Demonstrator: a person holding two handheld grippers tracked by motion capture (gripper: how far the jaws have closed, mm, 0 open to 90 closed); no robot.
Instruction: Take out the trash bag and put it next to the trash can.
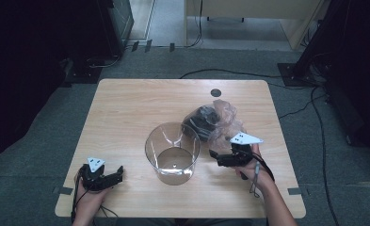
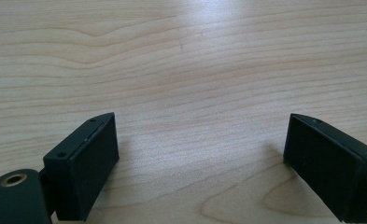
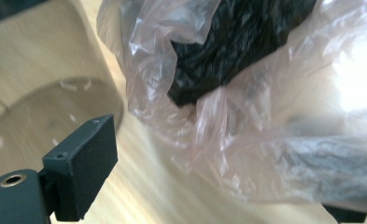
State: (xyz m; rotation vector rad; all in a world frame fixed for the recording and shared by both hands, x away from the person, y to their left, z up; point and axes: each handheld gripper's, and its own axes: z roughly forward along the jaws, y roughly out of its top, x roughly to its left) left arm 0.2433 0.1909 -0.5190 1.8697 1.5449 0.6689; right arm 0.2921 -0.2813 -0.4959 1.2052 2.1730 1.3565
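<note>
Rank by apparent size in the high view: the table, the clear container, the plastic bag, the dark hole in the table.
1. Table.
2. and 3. Container and bag: they look close in size, so I leave them unranked.
4. Hole, clearly smallest.

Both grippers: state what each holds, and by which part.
Nothing held. Left gripper open over bare table; right gripper open at the plastic bag, not closed on it.

Light wood table [image 1: 126, 108] on grey carpet [image 1: 41, 155]. Black cables [image 1: 229, 73] across floor behind it. Pale wood furniture [image 1: 248, 19] at back. Dark equipment left [image 1: 102, 28] and right.
</note>
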